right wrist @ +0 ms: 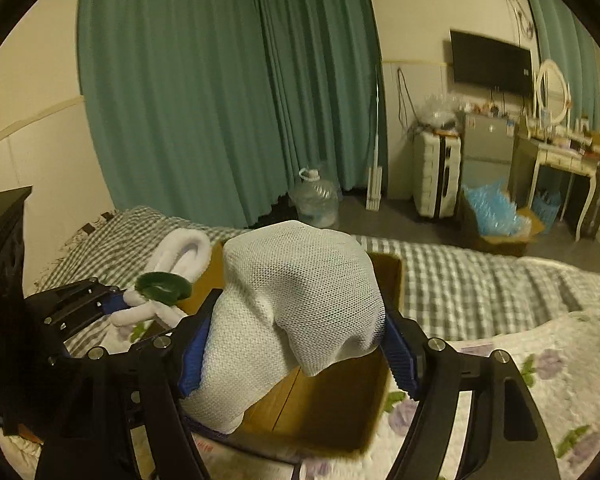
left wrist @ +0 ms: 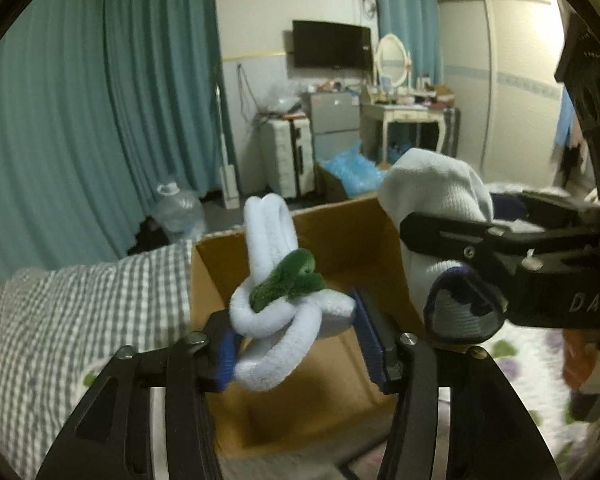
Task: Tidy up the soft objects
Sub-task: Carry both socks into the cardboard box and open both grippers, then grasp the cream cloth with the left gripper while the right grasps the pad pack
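My left gripper [left wrist: 296,340] is shut on a white plush toy with long ears and a green bow [left wrist: 276,292], held above an open cardboard box [left wrist: 340,236]. The toy also shows at the left of the right wrist view [right wrist: 172,276]. My right gripper [right wrist: 296,344] is shut on a bunched white mesh sock [right wrist: 296,304], held over the same box [right wrist: 332,400]. In the left wrist view the sock [left wrist: 436,192] and the right gripper [left wrist: 452,236] are at the right, close beside the toy.
The box stands on a bed with a grey checked blanket [right wrist: 460,284] and a floral quilt [right wrist: 560,364]. Beyond are teal curtains [right wrist: 220,80], a water jug [right wrist: 316,200], a white suitcase [right wrist: 436,176], a box of blue plastic [right wrist: 496,216] and a dressing table [right wrist: 560,152].
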A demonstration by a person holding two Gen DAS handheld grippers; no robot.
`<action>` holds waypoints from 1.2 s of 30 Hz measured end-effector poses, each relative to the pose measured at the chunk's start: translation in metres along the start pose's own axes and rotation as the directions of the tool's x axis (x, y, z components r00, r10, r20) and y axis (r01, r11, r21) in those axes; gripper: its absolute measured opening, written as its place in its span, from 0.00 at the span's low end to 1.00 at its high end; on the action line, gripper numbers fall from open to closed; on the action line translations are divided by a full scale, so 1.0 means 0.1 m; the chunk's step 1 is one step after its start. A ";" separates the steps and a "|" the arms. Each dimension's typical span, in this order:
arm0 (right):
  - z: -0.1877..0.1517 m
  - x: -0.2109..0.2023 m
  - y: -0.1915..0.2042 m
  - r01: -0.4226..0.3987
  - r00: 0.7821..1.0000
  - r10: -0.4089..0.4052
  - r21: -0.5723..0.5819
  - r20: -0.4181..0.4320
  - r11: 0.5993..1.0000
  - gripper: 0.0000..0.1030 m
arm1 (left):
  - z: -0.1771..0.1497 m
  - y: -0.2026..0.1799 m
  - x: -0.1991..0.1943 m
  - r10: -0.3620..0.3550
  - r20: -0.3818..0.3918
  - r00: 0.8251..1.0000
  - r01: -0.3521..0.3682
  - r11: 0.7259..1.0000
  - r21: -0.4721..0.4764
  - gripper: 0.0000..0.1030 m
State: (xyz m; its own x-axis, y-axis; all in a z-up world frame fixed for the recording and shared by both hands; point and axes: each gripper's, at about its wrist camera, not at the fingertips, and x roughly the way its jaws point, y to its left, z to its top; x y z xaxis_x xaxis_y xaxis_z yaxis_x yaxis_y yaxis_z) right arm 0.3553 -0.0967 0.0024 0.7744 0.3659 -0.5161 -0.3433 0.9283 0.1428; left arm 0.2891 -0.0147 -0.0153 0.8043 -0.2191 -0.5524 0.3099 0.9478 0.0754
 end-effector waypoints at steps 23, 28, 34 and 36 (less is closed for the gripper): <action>0.05 -1.75 0.63 0.198 0.972 -0.185 -0.086 0.145 0.976 0.99 | 0.05 0.24 -1.68 0.050 0.244 0.968 -0.041 0.998 -0.042 0.88; -0.29 -1.97 0.92 0.167 0.983 -0.157 -0.118 0.090 0.979 0.99 | -0.14 0.26 -1.97 0.057 0.214 0.975 -0.051 0.998 -0.032 0.88; -0.88 -1.63 1.01 0.107 0.994 -0.110 -0.114 -0.019 0.988 0.99 | -0.64 0.32 -1.74 0.052 0.097 0.994 -0.039 0.991 -0.130 0.88; -1.06 -1.35 1.00 0.118 0.989 -0.128 -0.123 -0.078 0.985 0.99 | -0.83 0.31 -1.56 0.068 0.058 0.996 -0.060 0.989 -0.135 0.88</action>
State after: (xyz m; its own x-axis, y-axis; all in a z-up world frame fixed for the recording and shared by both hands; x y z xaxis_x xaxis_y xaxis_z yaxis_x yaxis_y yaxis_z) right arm 0.1596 -0.0604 -0.0035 0.7683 0.2379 -0.5942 -0.3124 0.9496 -0.0237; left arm 0.1311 0.0684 0.0045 0.8516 -0.1672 -0.4967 0.1903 0.9817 -0.0042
